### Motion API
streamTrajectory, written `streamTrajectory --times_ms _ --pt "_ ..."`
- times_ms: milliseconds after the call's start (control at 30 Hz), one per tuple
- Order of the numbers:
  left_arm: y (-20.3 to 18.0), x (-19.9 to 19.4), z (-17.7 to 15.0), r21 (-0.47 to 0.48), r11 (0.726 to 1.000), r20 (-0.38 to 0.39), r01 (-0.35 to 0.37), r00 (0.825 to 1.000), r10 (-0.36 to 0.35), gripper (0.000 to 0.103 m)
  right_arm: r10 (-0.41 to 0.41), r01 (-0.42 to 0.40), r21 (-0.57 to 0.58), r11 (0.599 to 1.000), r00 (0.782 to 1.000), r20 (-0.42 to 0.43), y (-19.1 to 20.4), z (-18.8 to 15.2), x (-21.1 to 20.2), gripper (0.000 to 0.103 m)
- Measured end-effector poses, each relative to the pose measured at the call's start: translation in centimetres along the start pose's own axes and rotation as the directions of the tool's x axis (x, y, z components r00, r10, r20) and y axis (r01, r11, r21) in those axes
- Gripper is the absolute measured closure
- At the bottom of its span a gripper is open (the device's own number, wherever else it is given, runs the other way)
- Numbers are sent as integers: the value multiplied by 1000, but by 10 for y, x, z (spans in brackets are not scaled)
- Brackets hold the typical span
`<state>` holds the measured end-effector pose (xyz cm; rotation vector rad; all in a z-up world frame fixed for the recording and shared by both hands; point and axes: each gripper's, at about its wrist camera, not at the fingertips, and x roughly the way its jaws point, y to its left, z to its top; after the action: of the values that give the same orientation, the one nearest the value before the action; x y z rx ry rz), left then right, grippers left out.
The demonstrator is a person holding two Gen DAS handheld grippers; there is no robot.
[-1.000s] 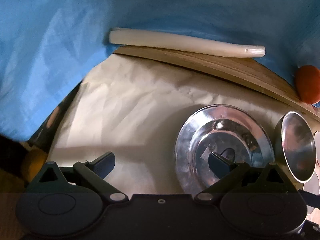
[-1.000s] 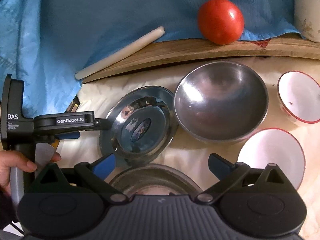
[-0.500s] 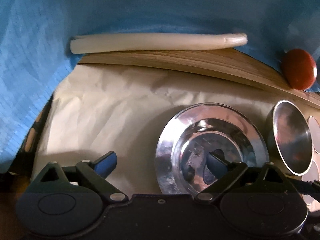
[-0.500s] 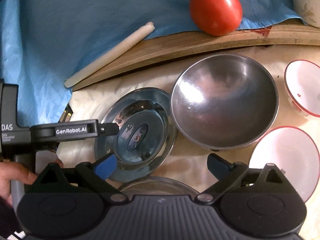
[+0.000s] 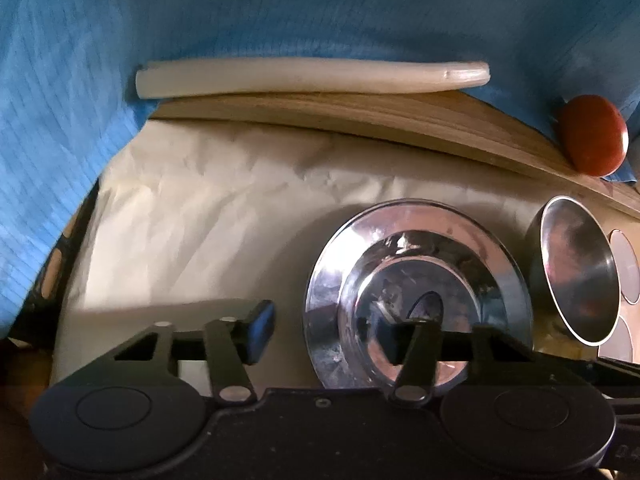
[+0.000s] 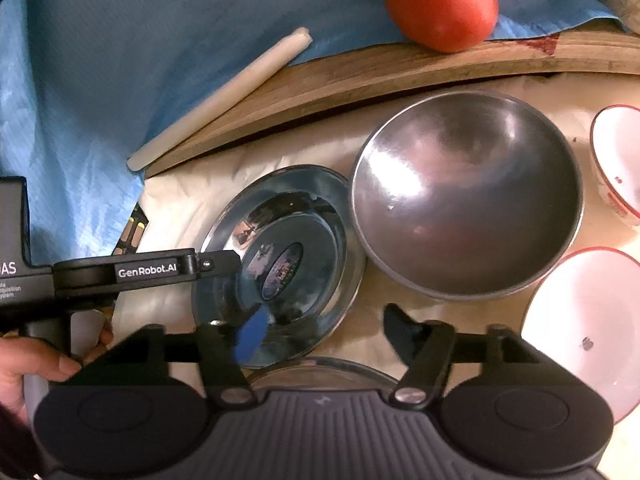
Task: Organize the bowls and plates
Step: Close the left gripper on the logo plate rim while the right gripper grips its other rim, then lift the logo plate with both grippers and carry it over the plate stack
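1. Now the left tongs point(image 5: 324, 334) are narrowing, released, straddling the near rim of the shiny round steel plate point(image 6: 280, 264), which was further off a second ago.
2. Right tongs point(image 6: 324, 330) are also closing in, grasping nothing, above that plate on the cream paper-covered worktop point(image 5: 208, 216).
3. Likely a plate pickup; the dull grey steel bowl point(image 6: 468, 196) is sitting just beside.
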<state>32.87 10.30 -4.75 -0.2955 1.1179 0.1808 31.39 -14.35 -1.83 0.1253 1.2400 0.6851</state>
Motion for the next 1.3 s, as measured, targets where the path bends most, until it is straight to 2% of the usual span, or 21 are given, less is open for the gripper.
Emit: streamTrajectory --times_ms 33,67,133,167,400,833,1067,1300 --pt "1 0 -1 -4 1000 -3 2 1000 -2 58 -2 2 -3 1000 1000 -3 1 0 1 44" --pt "1 0 -1 -3 1000 -1 3 1000 -3 60 -4 4 -7 1000 1000 -4 2 0 2 50" --pt "1 0 -1 -9 1000 -1 15 1000 -15 70 -2 2 -18 1000 1000 -4 3 0 3 59" --pt "2 0 -1 -13 1000 -2 23 1000 -23 71 -2 2 -24 1000 1000 -5 4 1 3 65" --pt "4 -3 -5 -24 1000 -2 11 1000 -11 80 -26 26 -54 998 1000 -6 7 1 5 79" --pt "11 -25 -22 -84 996 68 -9 998 15 80 -22 24 -144 989 1000 20 18 -2 -3 80" --pt "8 -45 -33 -118 991 157 -54 985 73 80 4 8 -193 981 998 62 23 0 -9 81" --pt "6 -57 -38 -143 988 187 -60 979 86 80 18 6 -227 974 994 103 27 1 -21 81"
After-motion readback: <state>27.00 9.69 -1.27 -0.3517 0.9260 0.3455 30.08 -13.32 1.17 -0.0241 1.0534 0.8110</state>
